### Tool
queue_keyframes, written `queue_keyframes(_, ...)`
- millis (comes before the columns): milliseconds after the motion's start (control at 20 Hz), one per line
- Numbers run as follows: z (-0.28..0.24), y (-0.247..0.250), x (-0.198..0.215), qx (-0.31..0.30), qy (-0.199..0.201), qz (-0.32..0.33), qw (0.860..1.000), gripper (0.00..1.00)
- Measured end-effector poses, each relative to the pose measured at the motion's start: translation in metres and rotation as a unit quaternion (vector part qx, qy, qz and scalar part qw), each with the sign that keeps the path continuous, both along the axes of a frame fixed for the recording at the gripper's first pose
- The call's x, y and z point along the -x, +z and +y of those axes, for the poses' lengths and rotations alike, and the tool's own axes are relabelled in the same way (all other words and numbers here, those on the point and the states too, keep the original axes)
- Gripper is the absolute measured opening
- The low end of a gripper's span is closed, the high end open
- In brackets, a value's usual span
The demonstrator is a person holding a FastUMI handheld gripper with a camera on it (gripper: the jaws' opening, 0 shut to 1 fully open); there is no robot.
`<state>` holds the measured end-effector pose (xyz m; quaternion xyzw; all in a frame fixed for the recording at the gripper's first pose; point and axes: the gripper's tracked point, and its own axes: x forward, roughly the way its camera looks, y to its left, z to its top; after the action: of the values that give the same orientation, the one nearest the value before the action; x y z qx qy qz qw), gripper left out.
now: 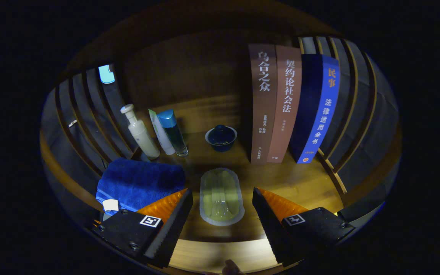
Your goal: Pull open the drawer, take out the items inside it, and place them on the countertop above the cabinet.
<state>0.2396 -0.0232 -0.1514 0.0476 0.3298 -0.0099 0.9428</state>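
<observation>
**Claw spread wide over the pale pack on the tabletop**

The claw (pixel 222 214) stands released, its two fingers (pixel 174 217) set well apart and pressing on nothing. Between them, and reaching a little ahead of the tips, lies a pale yellow-green oval pack (pixel 221 196) with a light sealed rim. It rests flat on the wooden tabletop (pixel 300 183), lengthwise along the line of the fingers, with a clear gap to each finger; neither one touches it.

Just beside the left finger, partly behind it, a folded blue towel (pixel 139 183) lies on the wood, a small white tag at its near corner. Beyond the towel three toiletries stand close together: a cream bottle (pixel 140 133) with a knobbed cap that tilts toward the slatted wall, a white tube (pixel 161 131) just beside it, and a dark bottle with a blue cap (pixel 174 131) touching or nearly touching the tube.

Further ahead of the pack, roughly in line with the gap of the claw, sits a small dark blue lidded bowl (pixel 221 138), apart from everything else. Beyond the right finger three books stand upright, spines facing the claw: two brown books (pixel 275 107) side by side and a dark blue book (pixel 317 110) just beside them, against the slatted wall (pixel 351 99).

The near edge of the tabletop runs under the fingers. The lighting is dim, with the back panel in shadow.
</observation>
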Motion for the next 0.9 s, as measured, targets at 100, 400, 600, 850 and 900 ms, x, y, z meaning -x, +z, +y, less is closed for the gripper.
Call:
queue_keyframes(100, 0.003, 0.017, 0.014, -0.005, 0.004, -0.032, 0.999, 1.0)
queue_keyframes(400, 0.007, 0.074, 0.077, -0.02, 0.012, -0.123, 0.992, 1.0)
queue_keyframes(600, 0.009, 0.101, 0.13, -0.008, 0.019, -0.185, 0.982, 1.0)
queue_keyframes(850, 0.027, 0.074, 0.216, 0.007, 0.035, -0.238, 0.971, 1.0)
queue_keyframes(900, 0.031, 0.061, 0.235, 0.007, 0.038, -0.24, 0.97, 0.99)
